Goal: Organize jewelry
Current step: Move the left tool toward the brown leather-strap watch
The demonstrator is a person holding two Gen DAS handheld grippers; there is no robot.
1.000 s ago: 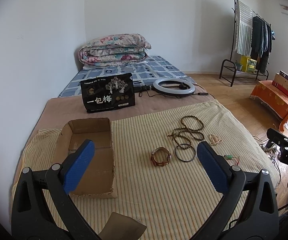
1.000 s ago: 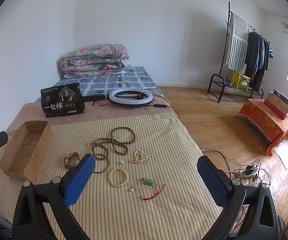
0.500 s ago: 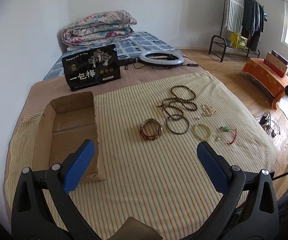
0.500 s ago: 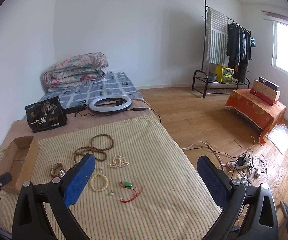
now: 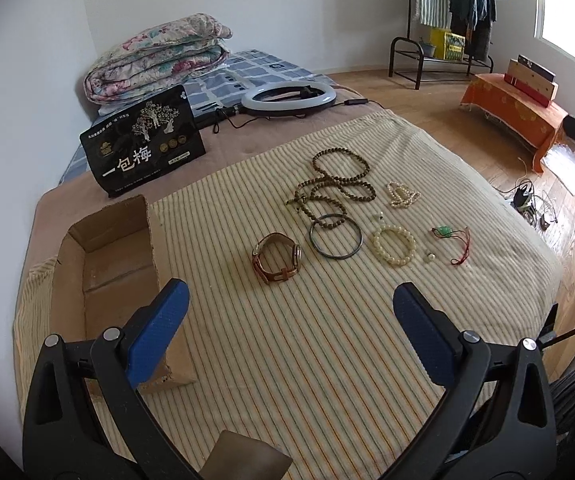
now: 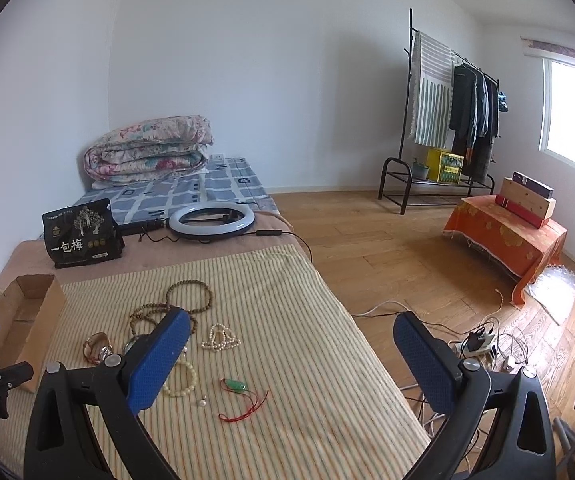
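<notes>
— Since a second ago the left tool [image 5: 287,336] has come nearer the bed's left edge and tipped down; the box [image 5: 105,280] now sits just past its left finger.

— Its state?

— Spread wide, holding nothing. The right tool [image 6: 291,360] too, over the bed's right edge.

— The jewelry?

— Mid-bed on the striped cloth [image 5: 287,360]: watch [image 5: 276,258] nearest the box, bangle [image 5: 336,236] beside it touching the brown beads [image 5: 337,184], then the white bracelet [image 5: 393,241], pearls [image 5: 402,195] and green pendant [image 5: 445,233] toward the right edge.
</notes>
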